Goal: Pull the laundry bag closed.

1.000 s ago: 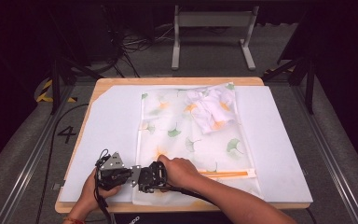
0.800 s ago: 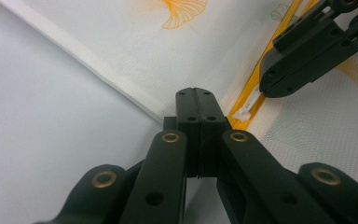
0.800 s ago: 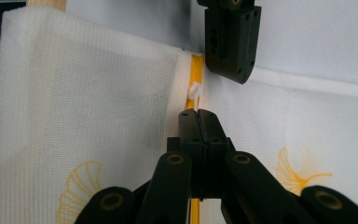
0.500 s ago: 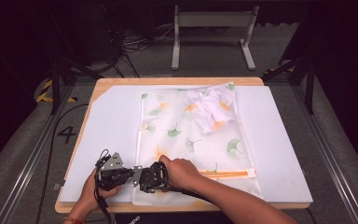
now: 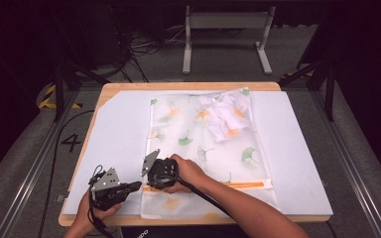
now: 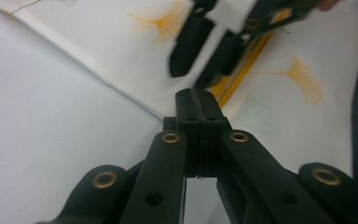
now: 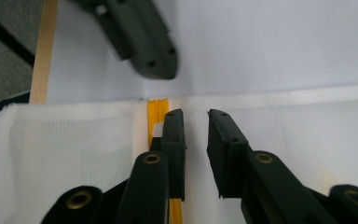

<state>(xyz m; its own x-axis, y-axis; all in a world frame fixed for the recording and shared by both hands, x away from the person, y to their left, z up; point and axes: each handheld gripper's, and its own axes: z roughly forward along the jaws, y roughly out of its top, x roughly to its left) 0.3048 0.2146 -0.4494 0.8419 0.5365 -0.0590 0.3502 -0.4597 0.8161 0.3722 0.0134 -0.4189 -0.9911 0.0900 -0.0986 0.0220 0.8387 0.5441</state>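
Note:
A clear bag [image 5: 203,148] printed with ginkgo leaves lies flat on the white sheet, with a white garment [image 5: 223,114] inside its far end. An orange zip strip [image 5: 243,185] runs across the near end. My right gripper [image 5: 151,184] hovers over the strip's left end. In the right gripper view its jaws [image 7: 196,116] stand slightly open over the bag, the strip [image 7: 157,109] just left of the left jaw. My left gripper [image 5: 138,186] is shut, its tip [image 6: 196,95] at the bag's left edge, just off the bag [image 7: 154,56].
A white sheet [image 5: 114,129] covers the wooden board [image 5: 188,86]; its left edge [image 7: 42,46] is close behind the left gripper. A grey floor with metal rails and a stand [image 5: 225,20] surrounds the table.
The left gripper has drawn back slightly to the left. The right gripper has barely shifted over the zip end.

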